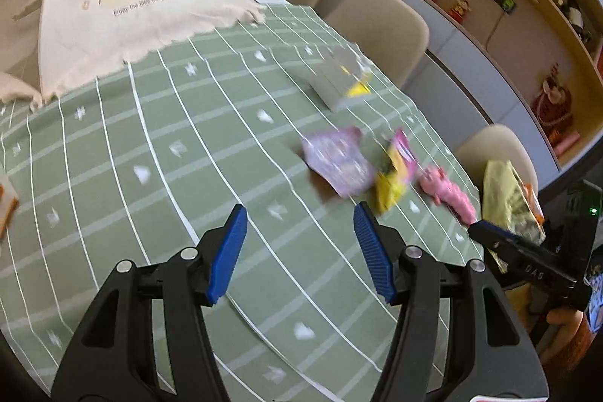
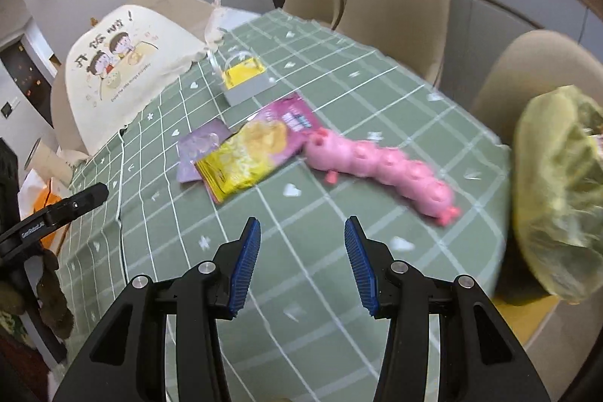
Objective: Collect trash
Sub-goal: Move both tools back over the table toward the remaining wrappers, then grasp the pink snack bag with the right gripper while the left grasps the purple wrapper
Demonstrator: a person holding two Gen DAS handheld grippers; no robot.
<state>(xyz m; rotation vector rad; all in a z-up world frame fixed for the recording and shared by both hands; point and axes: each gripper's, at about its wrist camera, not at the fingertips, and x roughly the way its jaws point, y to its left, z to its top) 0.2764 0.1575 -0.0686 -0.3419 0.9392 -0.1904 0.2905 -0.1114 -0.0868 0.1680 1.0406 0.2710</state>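
Both grippers hover with fingers spread, gripping nothing: left gripper (image 1: 300, 251), right gripper (image 2: 302, 260). The yellow snack wrapper (image 2: 245, 157) lies on the worktop (image 2: 377, 123) ahead of the right fingers, overlapping the purple packet (image 2: 196, 149).

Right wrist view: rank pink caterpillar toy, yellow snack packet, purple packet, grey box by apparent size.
Largest to smallest, as they look:
1. pink caterpillar toy
2. yellow snack packet
3/4. purple packet and grey box look alike; the packet is partly covered and the box sits farther away, so I won't rank them.
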